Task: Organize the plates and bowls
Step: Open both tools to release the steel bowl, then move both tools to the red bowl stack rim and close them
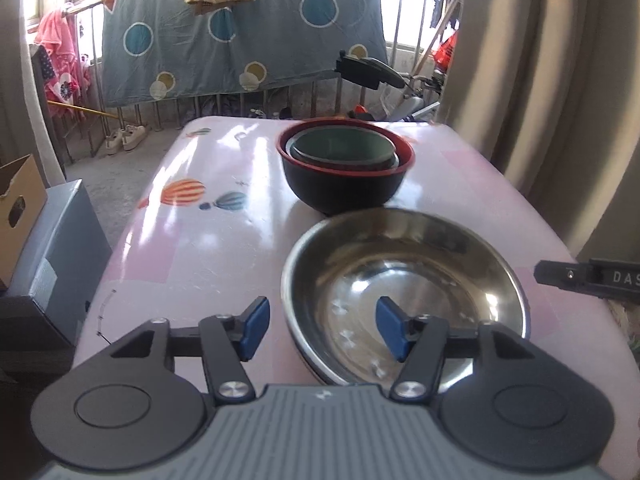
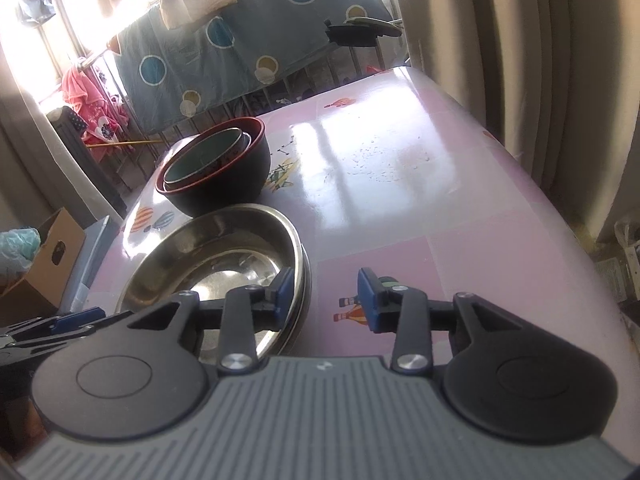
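Sunlit and cluttered, the room behind shows a spotted blue sheet point(image 1: 240, 36) hung over a railing, and nearer stands a table point(image 1: 208, 240) under a glossy pink cloth printed with balloons. On it, toward the far edge, sits a black bowl with a red rim point(image 1: 344, 176), with at least two smaller bowls nested inside, the innermost greenish. Just in front of it, toward the near edge, lies a steel plate point(image 1: 404, 288); the right wrist view hints at a doubled rim, so it may be two plates stacked, though the blur leaves that unsure. The left gripper point(image 1: 322, 330) straddles the plate's left rim with its blue pads spread, neither pressing the metal. The right gripper point(image 2: 326, 298) stands likewise parted over the plate's right rim, one pad inside the dish, the other over the cloth, pinching nothing. Judging from this, the plate has been set down and released, so the stacking step looks finished or nearly so. The next move calls for drawing both tools clear of the rims without nudging the plate, then checking that nothing else needs sorting.
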A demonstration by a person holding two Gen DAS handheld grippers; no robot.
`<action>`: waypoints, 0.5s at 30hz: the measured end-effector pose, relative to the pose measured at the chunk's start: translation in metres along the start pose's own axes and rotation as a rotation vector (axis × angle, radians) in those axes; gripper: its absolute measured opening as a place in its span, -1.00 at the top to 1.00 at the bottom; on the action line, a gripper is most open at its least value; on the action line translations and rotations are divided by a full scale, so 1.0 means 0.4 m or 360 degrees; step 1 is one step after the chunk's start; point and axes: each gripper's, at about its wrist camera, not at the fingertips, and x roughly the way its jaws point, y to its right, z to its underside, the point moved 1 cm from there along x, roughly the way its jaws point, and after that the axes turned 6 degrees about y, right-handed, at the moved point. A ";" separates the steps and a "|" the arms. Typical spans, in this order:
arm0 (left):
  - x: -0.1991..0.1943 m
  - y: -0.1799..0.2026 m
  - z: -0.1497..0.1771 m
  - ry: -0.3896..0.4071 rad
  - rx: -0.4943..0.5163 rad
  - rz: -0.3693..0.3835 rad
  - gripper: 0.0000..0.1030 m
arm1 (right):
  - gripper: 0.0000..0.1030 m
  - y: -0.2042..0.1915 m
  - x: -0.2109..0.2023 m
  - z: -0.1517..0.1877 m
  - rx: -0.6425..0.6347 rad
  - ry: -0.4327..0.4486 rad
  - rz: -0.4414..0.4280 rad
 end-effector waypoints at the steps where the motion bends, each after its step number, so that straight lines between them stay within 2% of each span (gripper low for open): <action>1: -0.004 -0.012 -0.017 0.0006 -0.0012 -0.0005 -0.24 | 0.23 0.000 0.002 -0.007 0.0007 0.0001 -0.0017; 6: -0.003 -0.076 -0.108 0.0041 -0.0080 -0.0061 -0.29 | 0.18 -0.011 0.011 -0.074 0.0027 0.0015 -0.0126; 10: 0.037 -0.123 -0.181 0.0047 -0.0165 -0.0102 -0.29 | 0.17 -0.035 0.042 -0.149 0.0008 0.0031 -0.0190; 12: 0.074 -0.140 -0.215 0.0040 -0.0192 -0.0114 -0.23 | 0.17 -0.048 0.069 -0.184 0.0007 0.0026 -0.0216; 15: 0.131 -0.147 -0.257 0.0032 -0.0195 -0.0124 0.03 | 0.17 -0.065 0.130 -0.241 0.0013 0.0006 -0.0245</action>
